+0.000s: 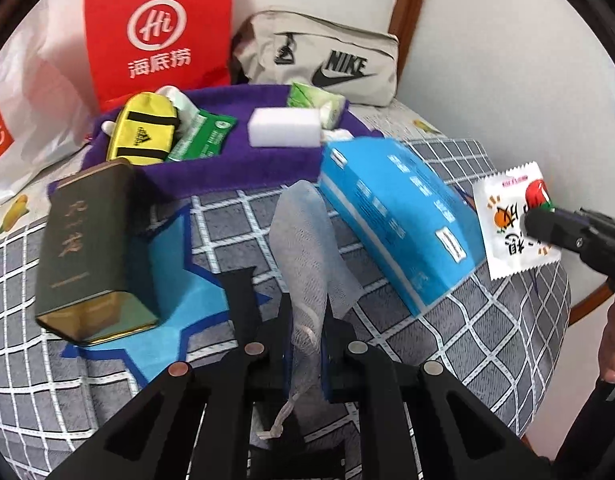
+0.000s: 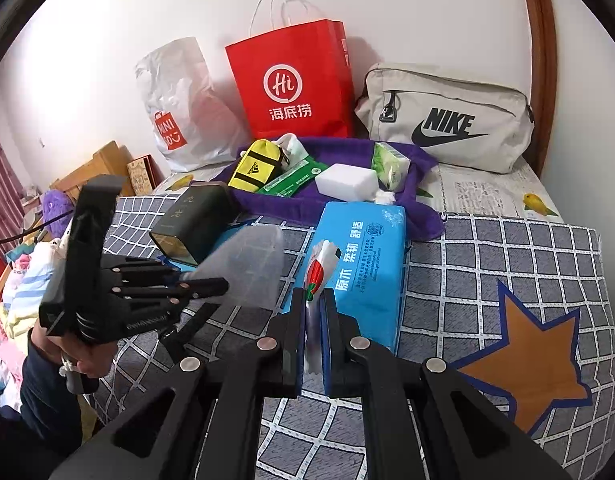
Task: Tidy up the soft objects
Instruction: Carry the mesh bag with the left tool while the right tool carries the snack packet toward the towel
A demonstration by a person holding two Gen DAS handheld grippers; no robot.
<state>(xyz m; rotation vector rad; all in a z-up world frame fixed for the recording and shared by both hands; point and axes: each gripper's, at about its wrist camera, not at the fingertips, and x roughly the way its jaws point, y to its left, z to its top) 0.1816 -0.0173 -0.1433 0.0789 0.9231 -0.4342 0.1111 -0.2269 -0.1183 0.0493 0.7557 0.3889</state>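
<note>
My left gripper (image 1: 305, 320) is shut on a white mesh net pouch (image 1: 307, 240) held above the checked bed cover; it also shows in the right wrist view (image 2: 247, 264). My right gripper (image 2: 314, 300) is shut on a white snack packet (image 2: 317, 268), seen at the far right of the left wrist view (image 1: 511, 220). A blue tissue pack (image 2: 363, 264) lies between them. Behind it a purple towel (image 2: 419, 196) holds a yellow pouch (image 2: 255, 168), a green wipes pack (image 2: 295, 180), a white sponge (image 2: 347, 182) and a green tissue packet (image 2: 389, 164).
A dark tin box (image 2: 195, 224) stands left of the blue pack. A red paper bag (image 2: 291, 80), a white plastic bag (image 2: 179, 112) and a beige Nike bag (image 2: 447, 120) line the wall. Clothes (image 2: 11, 292) are piled at the left.
</note>
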